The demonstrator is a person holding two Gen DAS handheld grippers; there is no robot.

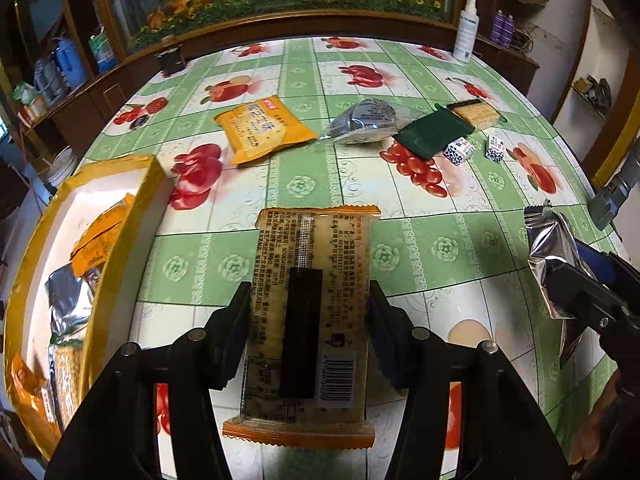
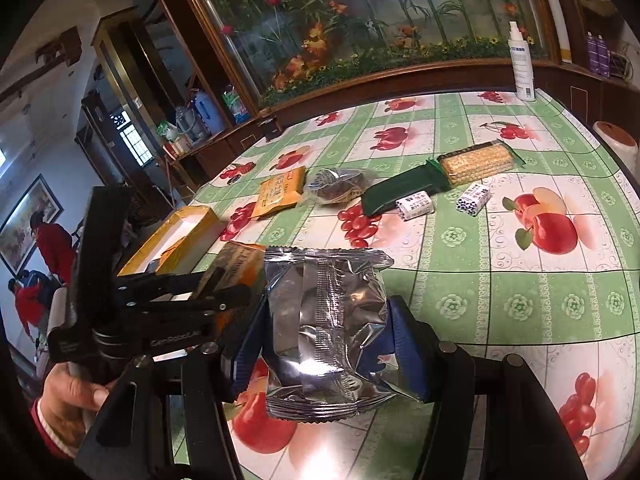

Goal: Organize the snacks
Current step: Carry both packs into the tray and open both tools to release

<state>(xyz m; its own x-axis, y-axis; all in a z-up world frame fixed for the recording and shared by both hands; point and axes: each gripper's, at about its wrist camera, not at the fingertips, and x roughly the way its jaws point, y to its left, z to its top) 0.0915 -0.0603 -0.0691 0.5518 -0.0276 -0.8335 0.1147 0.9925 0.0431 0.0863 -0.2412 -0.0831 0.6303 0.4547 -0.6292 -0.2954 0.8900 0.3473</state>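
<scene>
Looking along the left claw [image 1: 308,320], the view showed its two pads pressed against the long edges of a clear cracker packet with orange ends [image 1: 310,320], which was held lengthwise and clear of the counter [image 1: 440,248], probably so that it could be carried flat. The yellow-rimmed box [image 1: 120,216] lay to the claw's left, already holding several packets, and was judged the likely destination. Ahead of the claw lay the unsorted snacks: an orange packet [image 1: 262,130], a silver packet [image 1: 362,122], a green sleeve of crackers [image 1: 436,132] and two small wrapped candies [image 1: 460,151].

In the right wrist view, the right claw [image 2: 326,340] was clamped on a crinkled silver foil packet [image 2: 326,332], held upright between blue pads. The left claw [image 2: 224,284] stood just to its left with the cracker packet [image 2: 236,264], a hand [image 2: 68,396] on its grip. The box [image 2: 200,220] lay beyond it.
</scene>
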